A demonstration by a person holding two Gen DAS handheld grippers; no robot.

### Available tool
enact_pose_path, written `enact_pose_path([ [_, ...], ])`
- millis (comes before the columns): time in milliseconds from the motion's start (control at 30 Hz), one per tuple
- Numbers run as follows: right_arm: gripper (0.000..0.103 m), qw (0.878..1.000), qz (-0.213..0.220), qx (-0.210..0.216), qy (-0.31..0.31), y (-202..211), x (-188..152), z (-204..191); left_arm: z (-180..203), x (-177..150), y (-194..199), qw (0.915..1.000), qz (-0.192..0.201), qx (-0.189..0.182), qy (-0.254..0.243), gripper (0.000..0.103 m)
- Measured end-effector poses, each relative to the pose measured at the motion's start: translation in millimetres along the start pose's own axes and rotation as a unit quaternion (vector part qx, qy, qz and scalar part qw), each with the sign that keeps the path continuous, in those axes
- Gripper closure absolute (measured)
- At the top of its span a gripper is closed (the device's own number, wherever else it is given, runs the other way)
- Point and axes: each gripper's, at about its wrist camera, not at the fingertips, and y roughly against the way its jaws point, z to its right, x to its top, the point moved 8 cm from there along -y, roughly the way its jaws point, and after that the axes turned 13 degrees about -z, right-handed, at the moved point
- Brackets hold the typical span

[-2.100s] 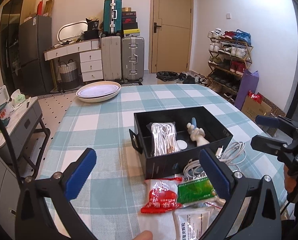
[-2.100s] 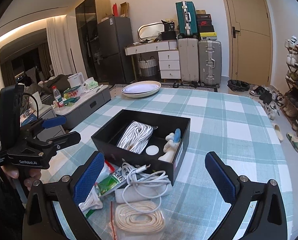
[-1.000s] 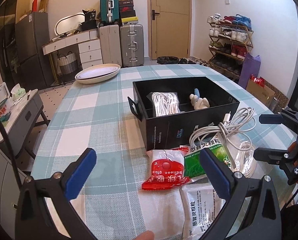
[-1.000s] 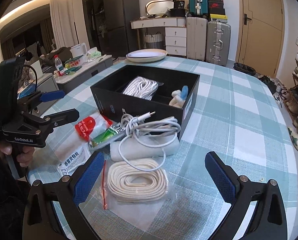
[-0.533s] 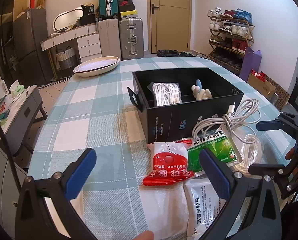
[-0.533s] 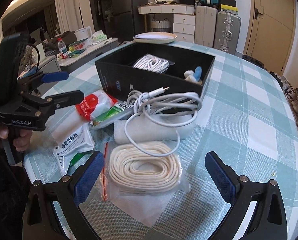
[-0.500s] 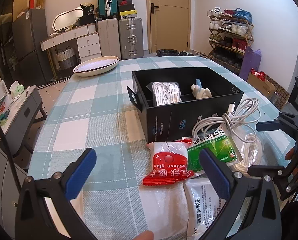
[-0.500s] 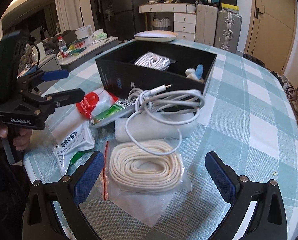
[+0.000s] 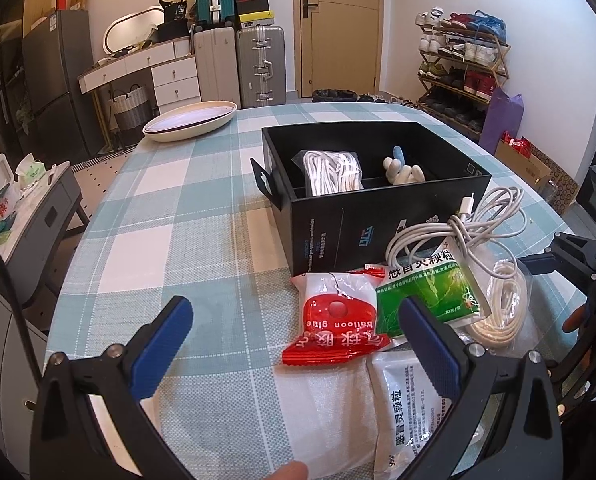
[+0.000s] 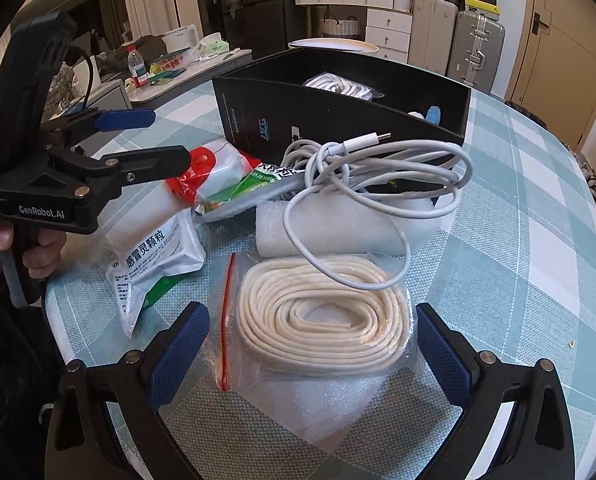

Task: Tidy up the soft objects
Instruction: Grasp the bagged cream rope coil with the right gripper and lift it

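Directly ahead of the right gripper (image 10: 311,350), jaws wide apart and empty, lies the bagged cream rope coil (image 10: 321,314), between the two fingertips and nearer than the black box (image 10: 337,120). Probably light, soft, and slippery in its plastic bag; best pinched across the thick bundle of loops, not the loose film. Left gripper (image 9: 294,342) also spread open, holding nothing, hovering just short of the red balloon glue packet (image 9: 335,330).

Red packet (image 9: 337,330): "Balloon glue"; left gripper (image 10: 140,136): "GenRobot.AI".
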Motion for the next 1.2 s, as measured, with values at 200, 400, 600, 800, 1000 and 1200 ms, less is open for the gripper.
enact_pose_path([
  [200,0.002,1.0,0.0,-0.005,0.001,-2,1,0,-1,-1,-1,1.0,-0.003,-0.001,0.003,0.0],
  [400,0.017,1.0,0.004,-0.004,0.01,2,0,1,-1,0,-1,1.0,0.0,-0.002,0.001,0.0],
  [600,0.038,0.999,0.016,0.006,0.046,10,-7,-8,-2,0,-1,1.0,-0.001,0.0,-0.001,0.0],
  [800,0.045,0.997,0.025,0.018,0.069,16,-11,-17,-2,0,0,1.0,0.001,0.0,-0.001,0.0],
  [1000,0.046,0.995,0.039,0.034,0.082,26,-13,-25,-2,2,3,1.0,0.003,0.0,0.002,0.0],
  [1200,0.046,0.991,0.063,0.044,0.108,44,-11,-42,-5,2,2,1.0,0.002,0.005,0.008,0.0],
])
